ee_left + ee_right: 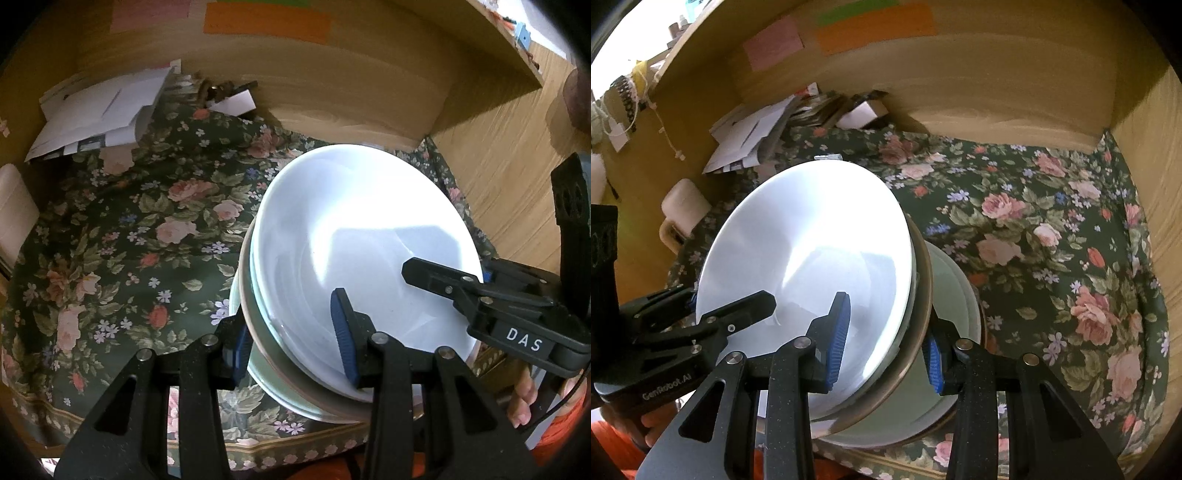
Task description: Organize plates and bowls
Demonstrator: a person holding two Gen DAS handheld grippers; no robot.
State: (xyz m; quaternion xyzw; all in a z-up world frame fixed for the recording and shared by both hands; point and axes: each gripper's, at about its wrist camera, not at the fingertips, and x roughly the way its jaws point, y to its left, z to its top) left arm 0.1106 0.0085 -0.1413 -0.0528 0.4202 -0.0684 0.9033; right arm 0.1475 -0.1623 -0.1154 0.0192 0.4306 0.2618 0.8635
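A dark floral cloth (122, 236) is covering the floor of a wooden compartment (332, 88). Above it, a stack of bowls (354, 236) is hanging tilted, a white bowl (805, 258) on top and a pale green bowl (945, 295) beneath. The left gripper (291, 334) is pinching the stack's rim on one side, one blue pad inside the white bowl and the other outside. The right gripper (886, 343) is clamping the opposite rim the same way. Loose white papers (99, 110) are lying piled in the far corner of the cloth, well apart from the bowls. Fingers of a hand (522, 397) are showing under the right gripper.
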